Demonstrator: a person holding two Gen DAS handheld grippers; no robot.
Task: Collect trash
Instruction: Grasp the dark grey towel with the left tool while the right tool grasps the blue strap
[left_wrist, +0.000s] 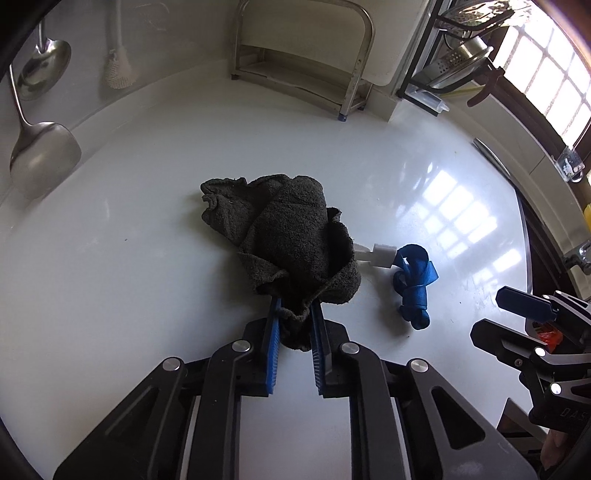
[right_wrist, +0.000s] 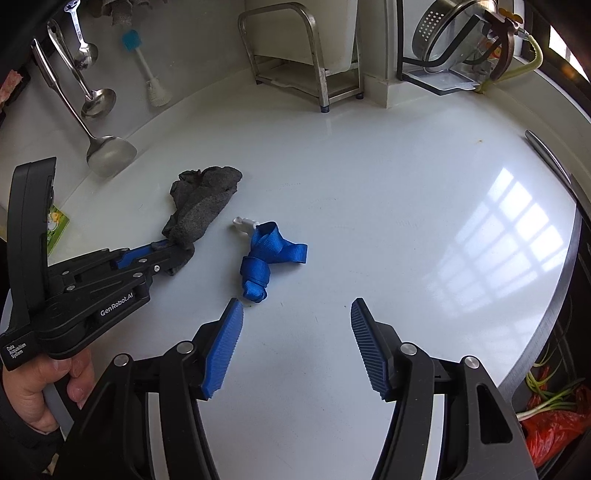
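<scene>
While the left gripper (left_wrist: 295, 314) is pinched on the near edge of the dark grey cloth (left_wrist: 284, 229), the remaining loose item on the white countertop (right_wrist: 369, 184) is the blue strap (right_wrist: 264, 258), knotted into a bundle with a white plastic clip (right_wrist: 243, 223) at its far end. The cloth is bunched ahead of the left fingers, and most of it appears to rest on the counter. The right gripper (right_wrist: 297, 343) is spread wide and holds nothing. In the right wrist view the strap lies ahead of the right gripper and to its left, with the near end of the bundle just beyond the tip of the left finger pad (right_wrist: 225, 347). The strap's long axis runs roughly away from the gripper, from the near knot toward the clip, leaning slightly left. The right gripper is free and lies close to the strap; the left is occupied. Judged from this layout, the coming move calls for the right gripper to shift left and forward so that the bundle sits between the pads, closing across its narrow width. A red bag (right_wrist: 554, 424) sits below the counter edge at the right and may serve as the trash destination; this cannot be confirmed.
</scene>
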